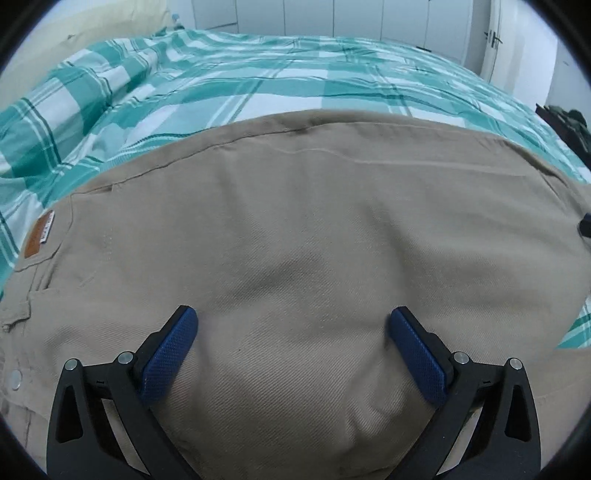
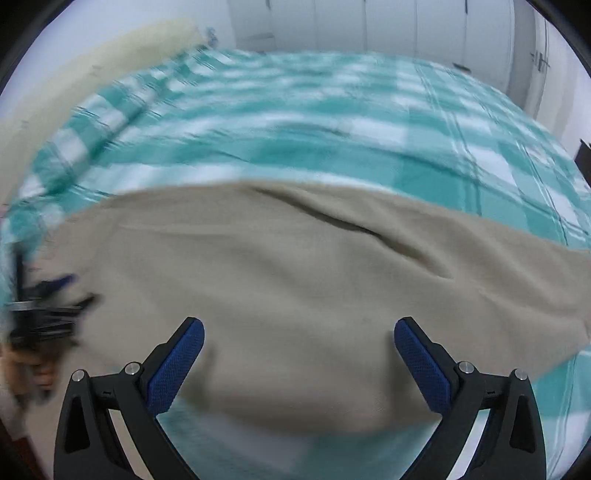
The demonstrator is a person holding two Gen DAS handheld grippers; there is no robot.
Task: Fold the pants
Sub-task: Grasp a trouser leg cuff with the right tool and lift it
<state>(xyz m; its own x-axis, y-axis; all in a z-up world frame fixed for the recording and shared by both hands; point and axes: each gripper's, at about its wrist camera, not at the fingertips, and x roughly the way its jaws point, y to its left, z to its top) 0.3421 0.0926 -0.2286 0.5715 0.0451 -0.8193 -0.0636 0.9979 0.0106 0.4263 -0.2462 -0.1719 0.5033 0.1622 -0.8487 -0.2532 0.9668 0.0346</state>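
Basically, khaki pants (image 1: 295, 240) lie flat across the near edge of a teal plaid bedspread (image 1: 258, 85). Left gripper (image 1: 291, 332) and right gripper (image 2: 299, 339) both spread wide, w/ nothing held. Right view's blurred, so the leather waistband patch (image 1: 38, 232) probably sits by the bed's left edge.

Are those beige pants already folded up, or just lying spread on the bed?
Spread flat: the pants cover the checked bedspread broadly, waistband patch exposed. Lengthwise folding: cannot tell.

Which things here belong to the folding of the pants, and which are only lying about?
Belong to the job:
- khaki pants, spread flat on the bed
- left gripper, open, over the pants
- right gripper, open, over the pants

Only lying about:
- green checked bedspread
- cream pillow
- dark clothing at the bed's edge
- white wardrobe doors
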